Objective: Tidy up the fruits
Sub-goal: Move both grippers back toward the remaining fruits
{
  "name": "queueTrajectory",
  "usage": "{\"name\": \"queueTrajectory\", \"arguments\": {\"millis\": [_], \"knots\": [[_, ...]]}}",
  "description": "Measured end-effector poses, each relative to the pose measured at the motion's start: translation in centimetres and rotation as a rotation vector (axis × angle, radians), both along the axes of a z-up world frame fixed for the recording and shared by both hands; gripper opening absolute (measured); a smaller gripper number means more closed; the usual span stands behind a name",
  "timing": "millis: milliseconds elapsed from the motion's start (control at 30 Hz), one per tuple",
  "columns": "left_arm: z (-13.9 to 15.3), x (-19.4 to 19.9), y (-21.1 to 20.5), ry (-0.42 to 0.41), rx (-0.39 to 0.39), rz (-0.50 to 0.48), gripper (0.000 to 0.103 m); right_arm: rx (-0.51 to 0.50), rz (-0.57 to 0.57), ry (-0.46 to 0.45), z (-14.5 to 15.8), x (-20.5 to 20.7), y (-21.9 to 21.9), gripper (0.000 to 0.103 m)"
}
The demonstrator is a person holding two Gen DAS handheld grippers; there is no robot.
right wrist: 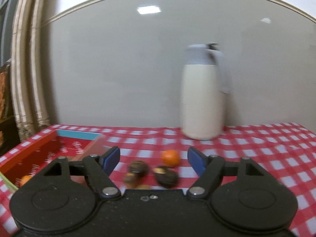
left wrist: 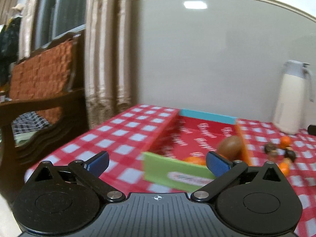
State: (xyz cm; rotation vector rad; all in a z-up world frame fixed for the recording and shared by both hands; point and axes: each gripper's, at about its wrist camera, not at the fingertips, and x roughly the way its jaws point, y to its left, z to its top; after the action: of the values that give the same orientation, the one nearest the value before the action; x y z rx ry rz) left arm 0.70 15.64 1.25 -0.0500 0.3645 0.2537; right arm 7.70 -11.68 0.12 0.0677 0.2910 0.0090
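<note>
Plainly, layout: a shallow red box (left wrist: 199,136) is sitting open on the checked tablecloth (left wrist: 126,130), its walls standing up in different colours, so it is serving, I judge, as the place the fruit is being gathered into.
Fruit already in the box: a brown egg-shaped fruit (left wrist: 230,147) is lying against the orange wall, and an orange fruit (left wrist: 194,160) is showing just behind the green front wall (left wrist: 173,174).
Fruit waiting outside: a loose cluster is lying on the cloth just beside the box, an orange one (right wrist: 170,158) at the far side and dark brown ones (right wrist: 166,176) nearer the camera; blur is keeping me from telling what kind the dark ones are.
Why so placed: the pile is sitting close to the box wall, which is making each transfer short.
Left gripper (left wrist: 158,163): its jaws are standing as wide as they go, with nothing pressed between the blue pads (left wrist: 218,165); the green wall is showing in the gap but is not being touched.
Right gripper (right wrist: 153,159): it is hovering over the loose cluster, released, jaws partly spread, fruit framed between the fingers yet none gripped.
Bystander: a white jug (right wrist: 204,100) is standing well apart by the wall, taking no part.
Step in hand: likely the right gripper is lining up on a piece of the cluster.
</note>
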Motion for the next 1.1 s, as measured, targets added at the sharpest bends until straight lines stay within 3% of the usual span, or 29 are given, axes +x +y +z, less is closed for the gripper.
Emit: {"name": "queueTrajectory", "arguments": {"millis": [200, 333, 467, 800, 867, 933, 1100], "knots": [[0.3, 1.1, -5.1, -0.05, -0.02, -0.093, 0.103, -0.005, -0.065, 0.025, -0.8, -1.1, -4.4, 0.075], [0.3, 1.6, -8.7, -0.058, 0.037, -0.172, 0.103, -0.002, -0.1, 0.024, -0.8, -1.9, -6.8, 0.075], [0.2, 2.1, -11.8, -0.043, 0.092, -0.208, 0.103, 0.003, -0.128, 0.026, -0.9, -2.4, -8.7, 0.075], [-0.9, 3.7, -16.9, 0.009, 0.098, -0.315, 0.102, -0.008, -0.172, 0.044, -1.2, -3.4, -11.7, 0.075], [-1.3, 4.2, -18.0, 0.025, 0.103, -0.334, 0.096, -0.007, -0.183, 0.047, -1.3, -3.5, -12.3, 0.075], [-1.7, 5.0, -18.8, 0.054, 0.105, -0.348, 0.078, -0.007, -0.197, 0.047, -1.4, -3.7, -13.1, 0.075], [-2.7, 6.9, -19.8, 0.117, 0.088, -0.339, 0.069, -0.002, -0.232, 0.053, -1.6, -3.9, -14.9, 0.075]]}}
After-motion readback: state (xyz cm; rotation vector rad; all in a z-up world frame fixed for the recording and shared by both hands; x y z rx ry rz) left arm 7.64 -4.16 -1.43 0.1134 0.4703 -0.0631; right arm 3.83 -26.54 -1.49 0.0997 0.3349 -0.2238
